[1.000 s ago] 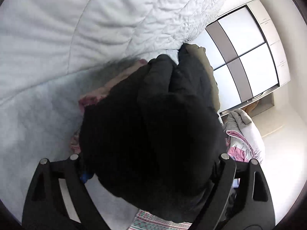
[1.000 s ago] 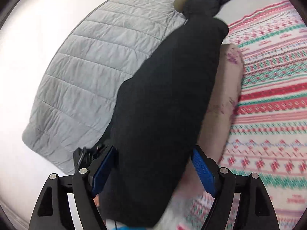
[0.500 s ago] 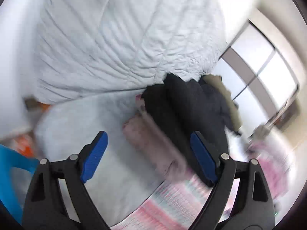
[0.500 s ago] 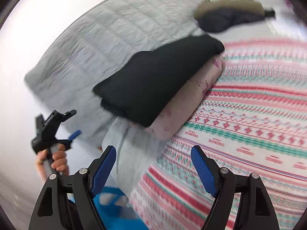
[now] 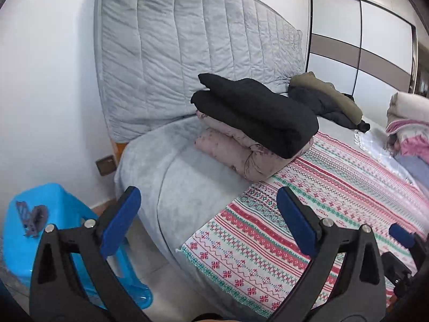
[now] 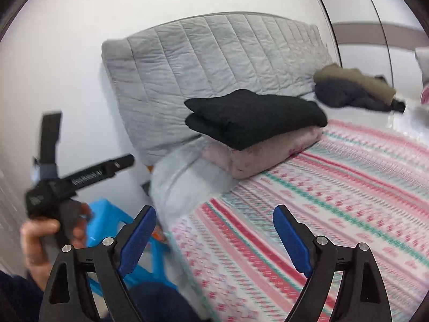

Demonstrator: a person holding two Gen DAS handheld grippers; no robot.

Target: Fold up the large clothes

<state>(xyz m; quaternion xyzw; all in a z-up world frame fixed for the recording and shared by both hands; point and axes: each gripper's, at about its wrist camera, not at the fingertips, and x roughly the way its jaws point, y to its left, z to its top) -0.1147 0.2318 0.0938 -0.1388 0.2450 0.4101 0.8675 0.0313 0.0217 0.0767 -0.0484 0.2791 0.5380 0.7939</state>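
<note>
At the head of the bed, the folded black garment lies stacked on a folded pink one, just in front of the grey quilted headboard. Beyond the stack lies a crumpled olive-and-navy coat; the right wrist view is blurred. The left gripper and right gripper are both spread wide and empty, well short of the stack. Only the left view shows the blue stool whole
</note>
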